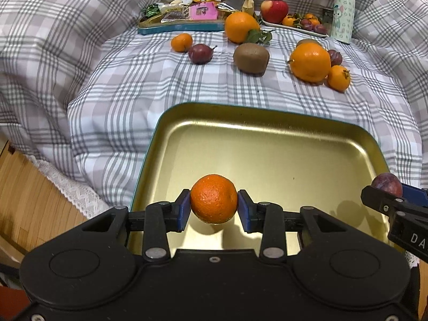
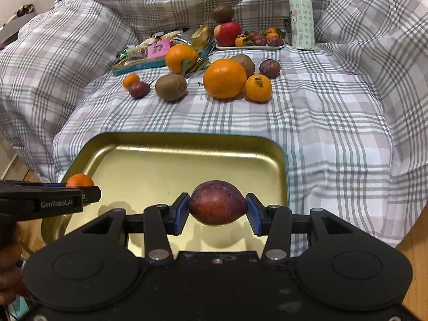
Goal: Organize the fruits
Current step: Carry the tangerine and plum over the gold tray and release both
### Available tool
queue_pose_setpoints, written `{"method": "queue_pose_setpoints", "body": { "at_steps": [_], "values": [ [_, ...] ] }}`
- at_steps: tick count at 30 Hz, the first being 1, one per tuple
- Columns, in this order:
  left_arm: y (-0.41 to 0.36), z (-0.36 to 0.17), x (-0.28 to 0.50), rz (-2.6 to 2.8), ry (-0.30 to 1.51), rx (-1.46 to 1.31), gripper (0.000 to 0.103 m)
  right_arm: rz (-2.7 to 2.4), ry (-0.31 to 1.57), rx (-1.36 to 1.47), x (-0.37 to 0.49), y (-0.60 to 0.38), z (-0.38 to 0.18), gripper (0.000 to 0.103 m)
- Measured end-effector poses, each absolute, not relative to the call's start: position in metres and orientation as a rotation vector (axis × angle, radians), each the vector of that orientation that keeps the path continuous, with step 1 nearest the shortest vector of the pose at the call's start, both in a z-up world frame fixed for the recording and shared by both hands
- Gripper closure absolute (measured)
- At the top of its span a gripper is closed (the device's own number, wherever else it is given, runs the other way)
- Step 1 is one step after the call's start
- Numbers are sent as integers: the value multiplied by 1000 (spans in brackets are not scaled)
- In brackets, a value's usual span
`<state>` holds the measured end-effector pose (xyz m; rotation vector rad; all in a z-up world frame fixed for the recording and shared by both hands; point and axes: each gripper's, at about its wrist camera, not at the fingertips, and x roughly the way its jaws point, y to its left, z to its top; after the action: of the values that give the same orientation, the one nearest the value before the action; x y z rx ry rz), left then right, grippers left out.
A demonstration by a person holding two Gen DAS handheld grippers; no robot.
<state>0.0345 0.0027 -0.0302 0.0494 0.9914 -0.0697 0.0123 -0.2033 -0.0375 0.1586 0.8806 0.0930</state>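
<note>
Left gripper (image 1: 214, 205) clamped on a tangerine (image 1: 214, 199), pinched between both blue pads, held over the gold tray (image 1: 267, 144) near its left edge. Right gripper (image 2: 217, 210) clamped on a plum (image 2: 217, 202), held over the tray's right half. More loose fruit on the checked cloth (image 1: 133, 85) beyond the tray.

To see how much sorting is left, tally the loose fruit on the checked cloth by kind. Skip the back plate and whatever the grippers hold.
Large oranges: 2
Small mandarins: 2
Kiwis: 2
Plums: 2
Total: 8
</note>
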Motion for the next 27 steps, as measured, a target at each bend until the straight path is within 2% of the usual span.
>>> {"method": "queue_pose_setpoints", "body": {
  "at_steps": [27],
  "values": [
    [10,-49,25,-57,1121,8,57,112,1024,169,5,-199,-59,55]
  ]
}}
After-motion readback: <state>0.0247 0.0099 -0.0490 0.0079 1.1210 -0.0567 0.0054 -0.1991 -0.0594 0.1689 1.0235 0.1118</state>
